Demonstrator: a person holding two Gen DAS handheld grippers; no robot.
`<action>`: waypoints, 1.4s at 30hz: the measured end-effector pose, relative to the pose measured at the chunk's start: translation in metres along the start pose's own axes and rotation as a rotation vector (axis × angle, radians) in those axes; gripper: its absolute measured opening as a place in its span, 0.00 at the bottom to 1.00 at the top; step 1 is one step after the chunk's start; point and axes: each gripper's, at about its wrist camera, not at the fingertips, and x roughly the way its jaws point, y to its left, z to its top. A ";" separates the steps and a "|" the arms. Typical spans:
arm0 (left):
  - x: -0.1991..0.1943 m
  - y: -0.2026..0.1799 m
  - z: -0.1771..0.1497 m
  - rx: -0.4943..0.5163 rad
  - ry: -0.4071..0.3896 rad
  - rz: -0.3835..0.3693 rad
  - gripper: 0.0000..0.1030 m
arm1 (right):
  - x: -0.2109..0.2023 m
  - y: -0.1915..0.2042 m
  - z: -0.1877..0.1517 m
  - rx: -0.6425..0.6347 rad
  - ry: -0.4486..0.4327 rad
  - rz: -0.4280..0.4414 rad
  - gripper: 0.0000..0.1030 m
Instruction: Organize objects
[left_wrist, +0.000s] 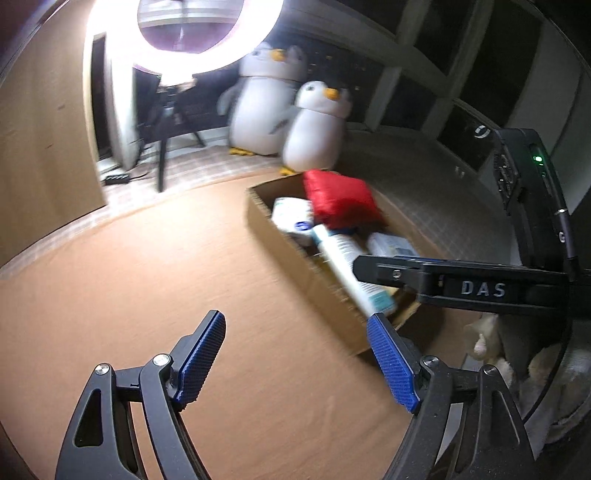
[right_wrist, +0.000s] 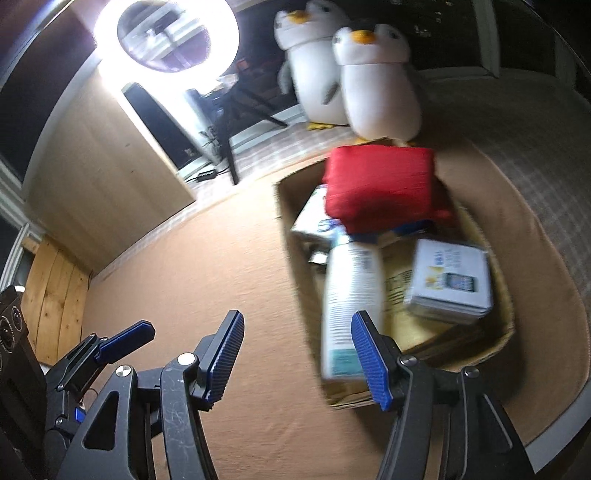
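Right wrist view: cardboard box (right_wrist: 369, 397) sits right on the desk (right_wrist: 184, 258), red pouch (right_wrist: 380, 184) perched high, probably ready to slide off if bumped. White bottle (right_wrist: 351, 295) leans on the near wall, label blurred. Right gripper (right_wrist: 297, 354) fingers spread, empty; left gripper (left_wrist: 295, 354) likewise. Box bottom hidden.

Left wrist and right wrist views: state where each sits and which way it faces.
Left wrist: on the left claw, facing the orange table; the right claw crosses at right.
Right wrist: on the right claw, above the cardboard box; the left claw shows lower left.
Shared: box, red pouch, white bottle, two penguins.
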 end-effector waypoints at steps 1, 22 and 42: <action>-0.004 0.006 -0.003 -0.009 -0.001 0.007 0.80 | 0.001 0.006 -0.002 -0.009 0.001 0.004 0.56; -0.117 0.134 -0.078 -0.236 -0.082 0.272 0.84 | 0.021 0.144 -0.054 -0.240 -0.024 0.017 0.56; -0.177 0.175 -0.125 -0.320 -0.130 0.460 0.90 | -0.002 0.214 -0.092 -0.382 -0.133 -0.035 0.68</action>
